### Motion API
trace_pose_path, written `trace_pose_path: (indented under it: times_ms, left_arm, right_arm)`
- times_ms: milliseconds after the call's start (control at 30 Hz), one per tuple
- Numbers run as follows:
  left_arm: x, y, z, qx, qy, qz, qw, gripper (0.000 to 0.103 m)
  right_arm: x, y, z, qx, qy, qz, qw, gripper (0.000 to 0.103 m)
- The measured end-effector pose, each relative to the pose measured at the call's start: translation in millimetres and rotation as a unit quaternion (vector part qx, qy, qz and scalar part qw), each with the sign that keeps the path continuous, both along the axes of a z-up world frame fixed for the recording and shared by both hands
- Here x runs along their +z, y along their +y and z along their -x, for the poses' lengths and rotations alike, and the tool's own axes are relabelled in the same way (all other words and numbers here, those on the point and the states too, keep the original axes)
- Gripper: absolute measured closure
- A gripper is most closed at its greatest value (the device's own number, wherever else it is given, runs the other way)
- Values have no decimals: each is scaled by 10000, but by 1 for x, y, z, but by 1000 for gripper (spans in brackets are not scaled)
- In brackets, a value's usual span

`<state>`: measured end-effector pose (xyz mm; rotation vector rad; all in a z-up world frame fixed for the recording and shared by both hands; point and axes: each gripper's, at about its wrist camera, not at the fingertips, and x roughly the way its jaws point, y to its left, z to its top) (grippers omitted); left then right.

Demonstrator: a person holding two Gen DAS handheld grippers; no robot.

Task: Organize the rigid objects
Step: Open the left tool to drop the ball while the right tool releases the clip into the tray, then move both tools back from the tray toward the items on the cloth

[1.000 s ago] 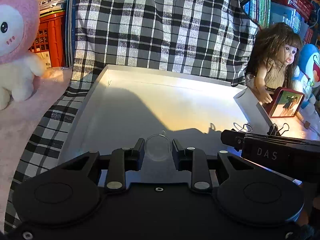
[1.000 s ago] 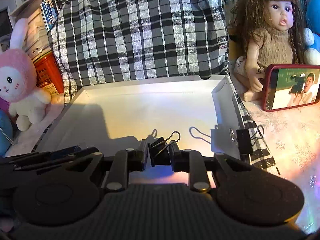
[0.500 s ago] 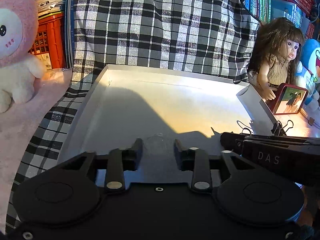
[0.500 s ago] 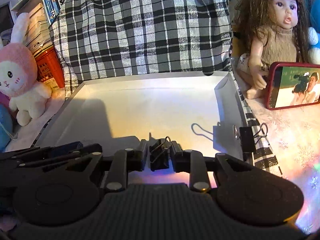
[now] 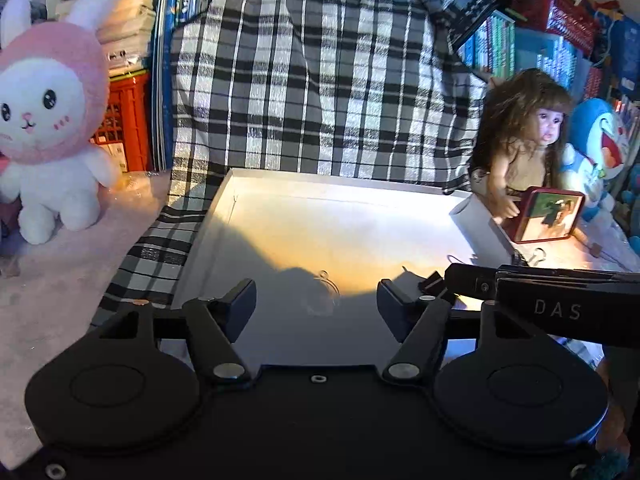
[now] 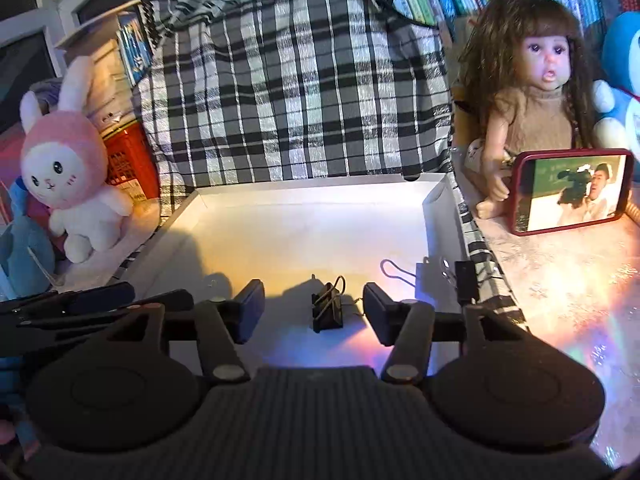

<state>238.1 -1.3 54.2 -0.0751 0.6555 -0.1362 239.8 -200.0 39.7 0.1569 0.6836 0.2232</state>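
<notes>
Both grippers' jaws have just been opening, left gripper [image 5: 316,306] releasing the small clear plastic disc [image 5: 320,294], right gripper [image 6: 313,307] freeing the black metal binder clip [image 6: 327,312], both now lying in the white tray [image 6: 304,232]; light, stiff, slippery pieces, best pinched across the body.

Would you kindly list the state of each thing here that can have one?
left gripper: jaws have just been opening, now open, nothing gripped.
right gripper: jaws have just been opening, now open.
clear round disc: released, lying flat in the tray.
loose binder clip: released, resting on the tray floor.
second binder clip: clamped on the tray's right wall.
white tray: open-topped.
phone: screen on, propped.
</notes>
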Motion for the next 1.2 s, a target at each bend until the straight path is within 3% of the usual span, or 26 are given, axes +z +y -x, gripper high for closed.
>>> trace_pose_path:
  times_ms: [233,533,1200]
  left_arm:
    - [5,7,45,-150,-261,-26,9995,27]
    - [1,13,98,-277,-315,48,9991,26]
    - [-16,25,190,-233,-664,-56,9975,24]
  right_arm:
    - [6,-6,38,40,-270,21,9996,23]
    - [15,-6,95,216,-753,215,9967,14]
    - [-5,-20,182,222,-1117,738,9908,3]
